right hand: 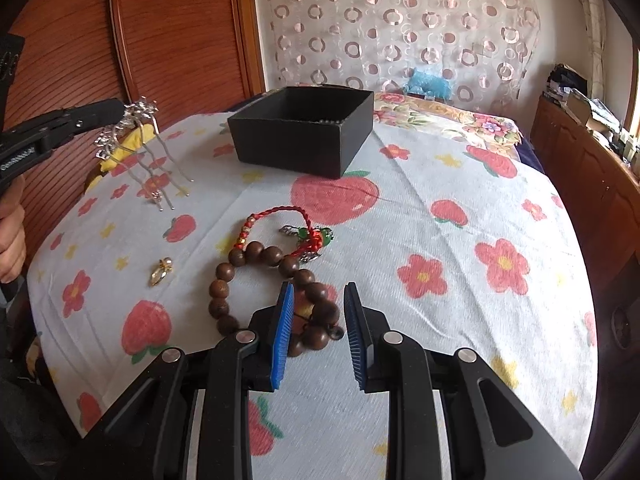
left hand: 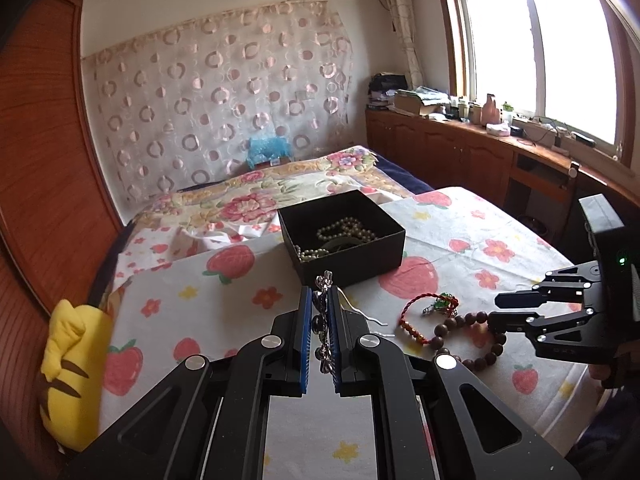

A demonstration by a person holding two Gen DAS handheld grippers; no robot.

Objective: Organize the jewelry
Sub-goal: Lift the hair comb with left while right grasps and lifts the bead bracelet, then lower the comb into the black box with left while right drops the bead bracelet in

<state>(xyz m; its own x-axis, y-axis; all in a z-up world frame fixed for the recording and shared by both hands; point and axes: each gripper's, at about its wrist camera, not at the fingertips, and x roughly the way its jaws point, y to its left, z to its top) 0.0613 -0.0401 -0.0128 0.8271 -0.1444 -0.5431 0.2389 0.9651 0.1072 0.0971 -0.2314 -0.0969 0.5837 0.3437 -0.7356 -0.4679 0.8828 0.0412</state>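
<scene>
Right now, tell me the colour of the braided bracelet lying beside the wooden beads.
Red, with gold beads; the braided bracelet shows best in the right wrist view.

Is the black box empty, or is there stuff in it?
Not empty. The open-topped black box already holds pearl-like bead strands lying on its bottom.

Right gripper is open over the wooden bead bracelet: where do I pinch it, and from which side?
Probably straight down from above, closing the right gripper across the near arc of the wooden bead bracelet. It lies flat on the cloth; avoid the far beads, where the red cord bracelet overlaps.
</scene>
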